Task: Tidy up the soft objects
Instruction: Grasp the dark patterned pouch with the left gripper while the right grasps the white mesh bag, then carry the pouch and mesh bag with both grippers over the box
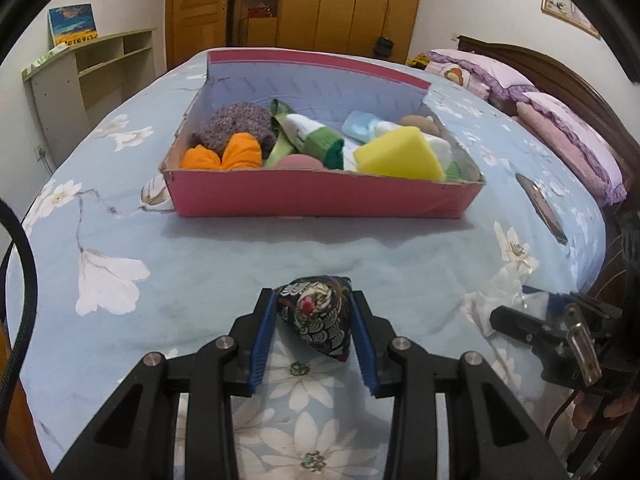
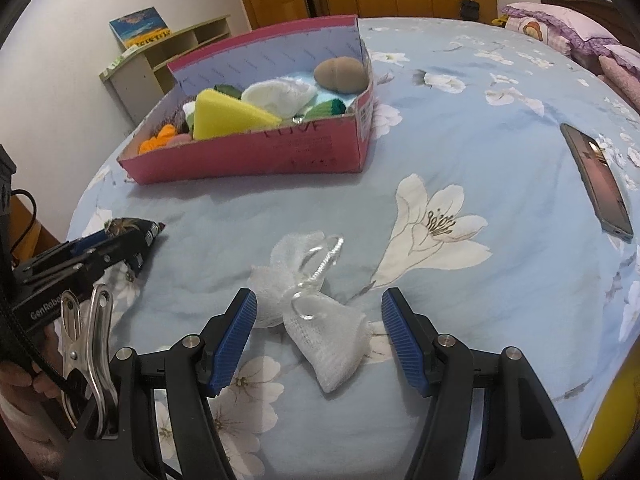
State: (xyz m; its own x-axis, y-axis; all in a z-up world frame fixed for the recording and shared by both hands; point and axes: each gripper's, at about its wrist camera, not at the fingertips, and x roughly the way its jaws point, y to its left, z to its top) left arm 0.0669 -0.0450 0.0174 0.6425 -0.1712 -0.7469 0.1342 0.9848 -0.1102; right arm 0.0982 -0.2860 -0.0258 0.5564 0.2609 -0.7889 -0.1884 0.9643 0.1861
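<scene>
My left gripper (image 1: 312, 296) is shut on a dark patterned fabric pouch (image 1: 316, 320), its blue pads pressing both sides just above the flowered bedsheet. The same pouch (image 2: 132, 226) shows at the left of the right wrist view. A pink cardboard box (image 1: 320, 196) lies ahead on the bed, holding a yellow sponge (image 1: 400, 156), an orange cloth (image 1: 224, 154), a purple knit piece (image 1: 236, 126) and other soft items. My right gripper (image 2: 319, 294) stands open over a white mesh pouch (image 2: 332, 332) with a ribbon; its pads are clear of the pouch on both sides.
A dark phone (image 2: 600, 184) lies on the sheet to the right of the box (image 2: 248, 156). Pink pillows (image 1: 560, 128) sit by the headboard at the far right. A low shelf unit (image 1: 92, 76) stands beyond the bed's left edge. A metal clip (image 2: 88, 332) hangs by my right gripper.
</scene>
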